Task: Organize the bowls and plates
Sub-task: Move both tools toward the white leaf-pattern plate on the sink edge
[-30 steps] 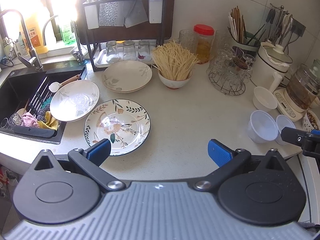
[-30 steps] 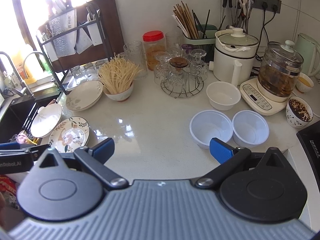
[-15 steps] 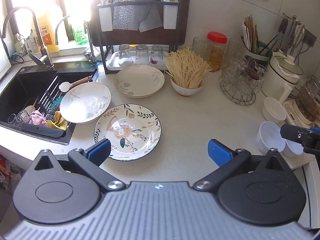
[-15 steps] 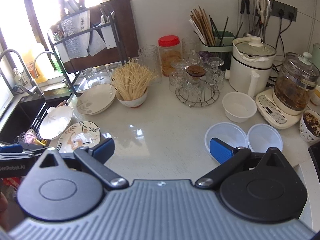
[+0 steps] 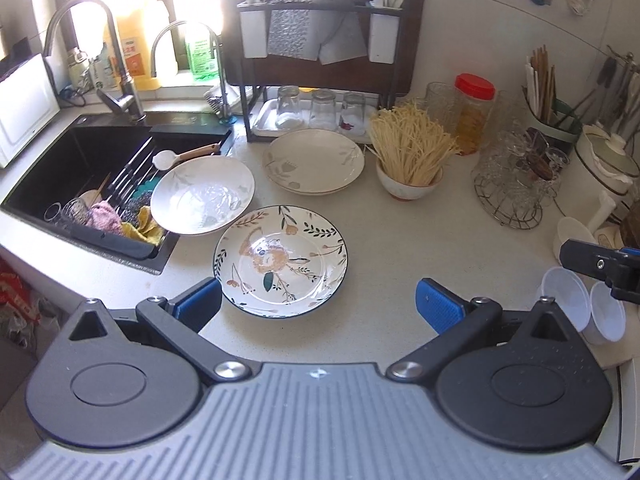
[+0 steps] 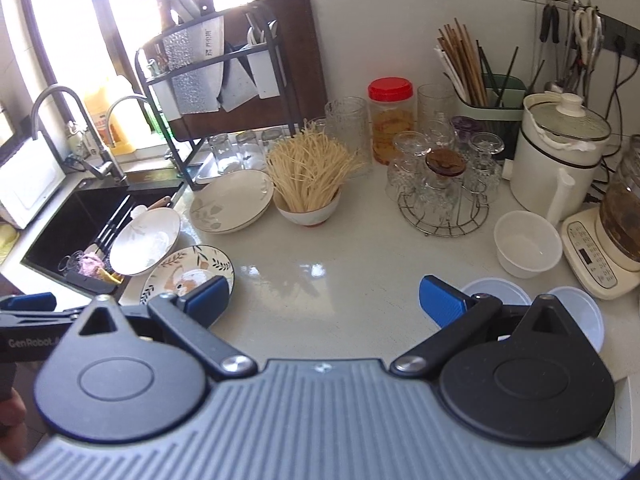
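A floral plate (image 5: 280,260) (image 6: 180,276) lies on the white counter just beyond my left gripper (image 5: 318,300), which is open and holds nothing. A white plate (image 5: 202,194) (image 6: 144,240) overhangs the sink edge. Stacked cream plates (image 5: 316,160) (image 6: 232,202) sit by the rack. My right gripper (image 6: 324,300) is open above the counter. Two translucent plastic bowls (image 6: 494,294) (image 6: 576,308) sit by its right finger, a white bowl (image 6: 526,242) beyond. The plastic bowls (image 5: 568,298) also show in the left wrist view.
A bowl of dry noodles (image 6: 308,184), a wire stand of glasses (image 6: 444,192), a red-lidded jar (image 6: 390,120), a white cooker (image 6: 560,152) and a kettle base (image 6: 596,256) crowd the back. The black sink (image 5: 92,172) holds utensils. A dish rack (image 5: 320,60) stands behind.
Both grippers have pulled back and tilted upward, so the counter objects sit lower and further off in both views. Nothing on the counter has moved; both grippers stay open.
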Tool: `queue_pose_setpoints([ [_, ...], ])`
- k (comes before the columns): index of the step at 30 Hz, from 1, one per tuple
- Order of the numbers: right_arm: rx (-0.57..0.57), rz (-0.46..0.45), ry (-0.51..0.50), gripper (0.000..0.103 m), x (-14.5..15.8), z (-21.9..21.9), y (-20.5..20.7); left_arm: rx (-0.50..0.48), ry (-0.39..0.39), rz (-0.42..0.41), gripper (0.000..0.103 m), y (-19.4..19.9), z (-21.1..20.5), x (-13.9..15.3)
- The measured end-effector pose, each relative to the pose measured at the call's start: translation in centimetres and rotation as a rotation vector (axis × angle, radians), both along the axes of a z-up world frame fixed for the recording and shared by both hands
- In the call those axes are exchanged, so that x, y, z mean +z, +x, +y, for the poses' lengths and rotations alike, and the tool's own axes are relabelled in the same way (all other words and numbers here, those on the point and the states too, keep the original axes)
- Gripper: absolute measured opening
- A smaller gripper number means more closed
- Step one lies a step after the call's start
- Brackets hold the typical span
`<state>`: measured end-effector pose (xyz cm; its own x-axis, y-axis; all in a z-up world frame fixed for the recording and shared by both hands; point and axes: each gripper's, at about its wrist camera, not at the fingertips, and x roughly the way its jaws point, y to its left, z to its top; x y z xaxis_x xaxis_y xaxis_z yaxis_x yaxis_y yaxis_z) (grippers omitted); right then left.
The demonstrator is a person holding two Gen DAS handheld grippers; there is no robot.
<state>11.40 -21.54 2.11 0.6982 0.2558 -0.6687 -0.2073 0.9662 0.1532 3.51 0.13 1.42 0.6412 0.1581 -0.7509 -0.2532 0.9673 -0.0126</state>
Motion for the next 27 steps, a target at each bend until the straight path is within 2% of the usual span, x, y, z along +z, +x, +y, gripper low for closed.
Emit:
queue_pose_setpoints([
  [7,0.11,-0.003,0.008,0.103,0.2,-0.9,2.3,0.104,-0.009,-0.007,0.103,0.3,-1.2,0.3],
  [18,0.276,-0.012,0.083,0.103,0.3,-1.5,5.0,0.29,-0.003,-0.007,0.103,-0.7,-2.2,0.9],
  [27,0.408,-0.019,0.109,0.103,0.4,0.1,6.1,0.358,-0.015,-0.034,0.103,-1.1,-1.6,1.7],
])
